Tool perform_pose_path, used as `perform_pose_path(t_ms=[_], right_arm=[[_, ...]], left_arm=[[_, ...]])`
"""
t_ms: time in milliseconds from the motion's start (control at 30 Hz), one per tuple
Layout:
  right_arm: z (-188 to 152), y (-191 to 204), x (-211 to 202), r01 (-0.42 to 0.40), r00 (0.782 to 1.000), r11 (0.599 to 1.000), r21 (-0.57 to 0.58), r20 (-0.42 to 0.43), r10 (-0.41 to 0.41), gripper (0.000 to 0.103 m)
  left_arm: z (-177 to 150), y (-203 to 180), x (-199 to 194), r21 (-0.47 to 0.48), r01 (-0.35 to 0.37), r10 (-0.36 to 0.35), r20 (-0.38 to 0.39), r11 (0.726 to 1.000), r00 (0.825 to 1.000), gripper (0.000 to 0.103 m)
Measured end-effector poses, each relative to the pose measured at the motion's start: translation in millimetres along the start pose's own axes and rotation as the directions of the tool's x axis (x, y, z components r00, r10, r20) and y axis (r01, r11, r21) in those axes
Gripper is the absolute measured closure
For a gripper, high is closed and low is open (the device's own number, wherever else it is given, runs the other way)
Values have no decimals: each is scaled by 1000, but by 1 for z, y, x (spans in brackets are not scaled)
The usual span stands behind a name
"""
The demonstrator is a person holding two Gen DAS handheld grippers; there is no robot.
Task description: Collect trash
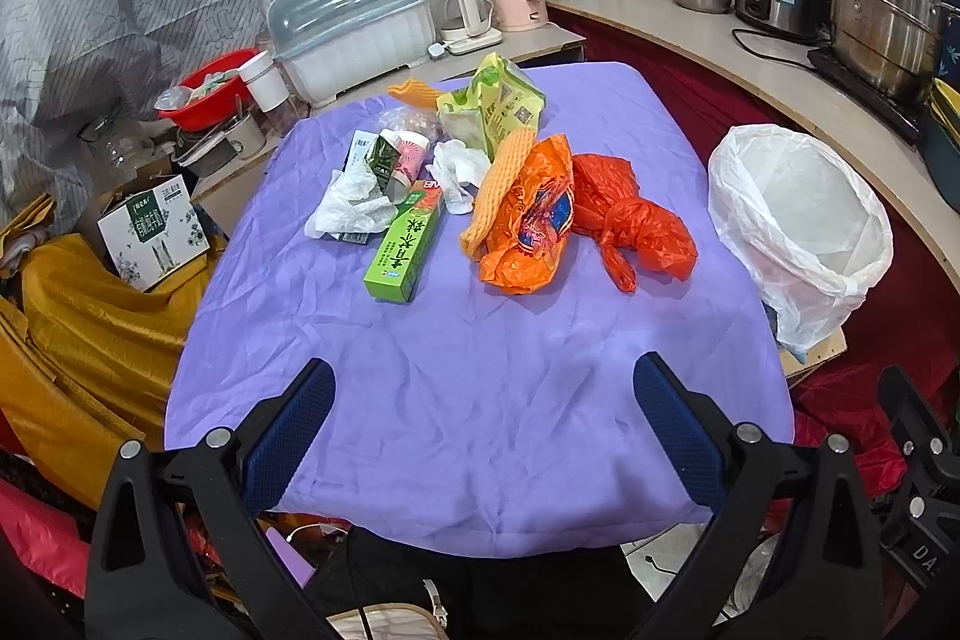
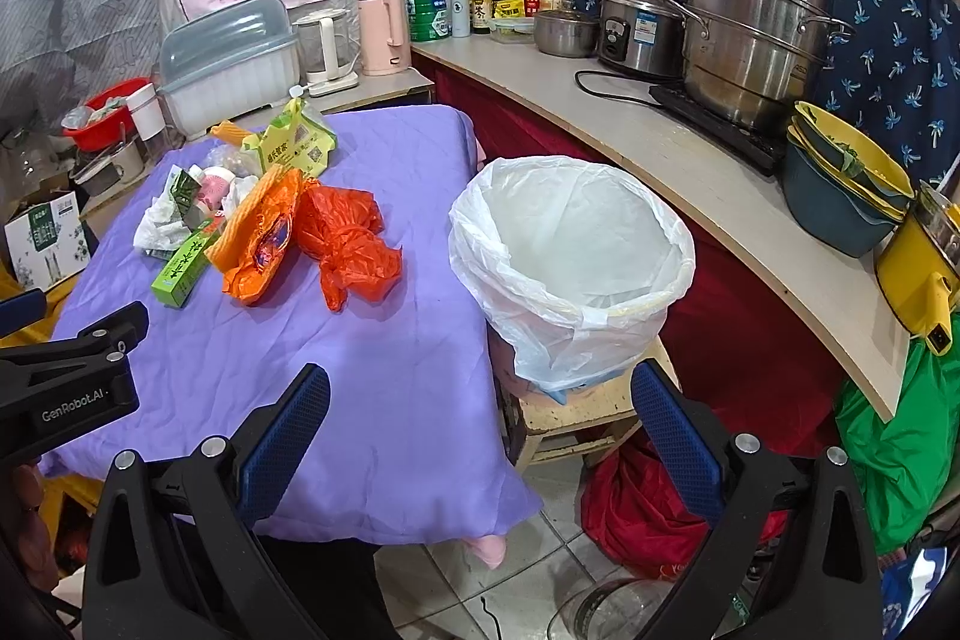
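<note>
My left claw (image 1: 483,403) hangs wide open over the near edge of the purple-covered table (image 1: 468,430), gripping nothing. Trash sits in a heap at the far side: crumpled tissue (image 1: 348,205) leftmost, a green box (image 1: 407,249) beside it, a yellow-green snack bag (image 1: 495,100) behind, then an orange wrapper (image 1: 531,220) touching a red plastic bag (image 1: 630,220). Right of the table, off its edge, stands the bin with a white liner (image 2: 570,256), on a stool (image 2: 576,412). My right claw (image 2: 480,400) is open too, empty, hovering near the bin.
</note>
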State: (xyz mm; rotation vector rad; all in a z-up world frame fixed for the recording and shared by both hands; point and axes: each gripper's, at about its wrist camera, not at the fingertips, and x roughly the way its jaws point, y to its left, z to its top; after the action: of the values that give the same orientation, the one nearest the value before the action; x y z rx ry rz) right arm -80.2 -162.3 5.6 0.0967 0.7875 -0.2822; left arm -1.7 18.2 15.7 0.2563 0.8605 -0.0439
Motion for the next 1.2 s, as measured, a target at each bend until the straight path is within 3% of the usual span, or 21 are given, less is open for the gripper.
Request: perform_pose_path(t_ms=[1200], right_arm=[[9,13,5,1,1000,1000,-22,-10,-1,7]], left_arm=[[4,8,9,-13,12,-12,-12,1000,1000,8]])
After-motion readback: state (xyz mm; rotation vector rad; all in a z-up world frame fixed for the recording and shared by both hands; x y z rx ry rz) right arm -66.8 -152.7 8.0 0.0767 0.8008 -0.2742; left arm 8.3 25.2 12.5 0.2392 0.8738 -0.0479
